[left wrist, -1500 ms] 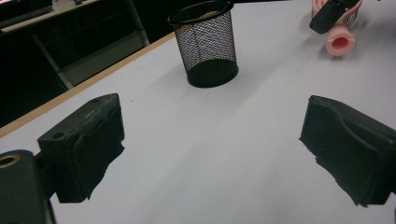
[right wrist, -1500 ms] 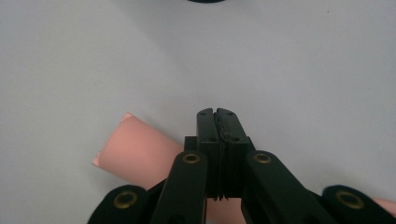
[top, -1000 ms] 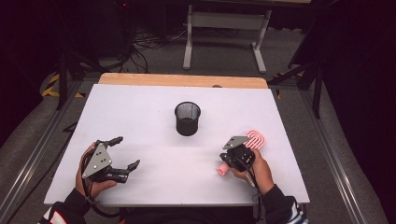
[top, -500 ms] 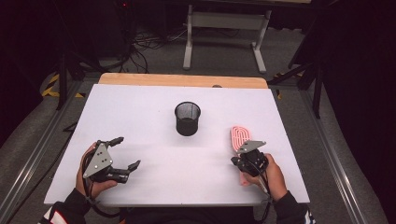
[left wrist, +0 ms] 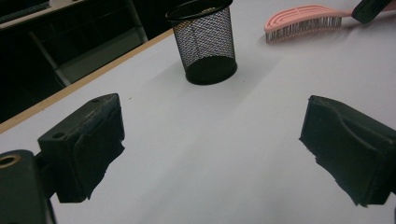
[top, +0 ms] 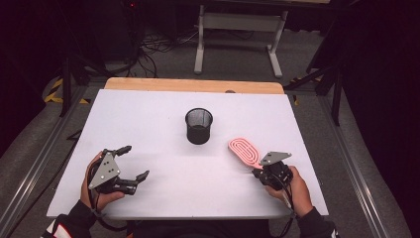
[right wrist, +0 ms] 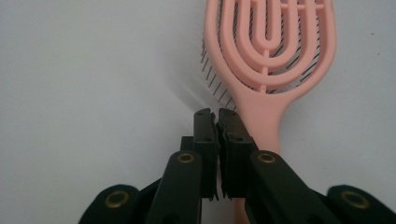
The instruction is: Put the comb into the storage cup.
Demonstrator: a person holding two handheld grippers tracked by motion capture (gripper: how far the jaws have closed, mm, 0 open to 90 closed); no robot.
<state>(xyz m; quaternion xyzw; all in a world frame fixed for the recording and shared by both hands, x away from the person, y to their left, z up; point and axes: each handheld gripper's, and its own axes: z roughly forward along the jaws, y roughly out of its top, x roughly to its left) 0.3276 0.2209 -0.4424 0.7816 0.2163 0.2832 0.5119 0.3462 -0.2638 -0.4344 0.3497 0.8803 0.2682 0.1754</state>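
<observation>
Half the brush (top: 244, 151) handle is hidden under the right gripper (right wrist: 217, 114), whose jaws are clenched together with nothing visibly between them, the handle passing beneath. The left gripper view shows bristles facing down. The left gripper (top: 132, 162) stands released, near left. A mesh cup (top: 198, 125) stands mid-table.

The table (top: 148, 124) has a white top with a wooden strip along its far edge. A black mesh cup (top: 198, 126) stands upright between and beyond the two tongs. A pink hairbrush (top: 244, 151) lies bristles down, just ahead of the right tongs (top: 257, 173).
</observation>
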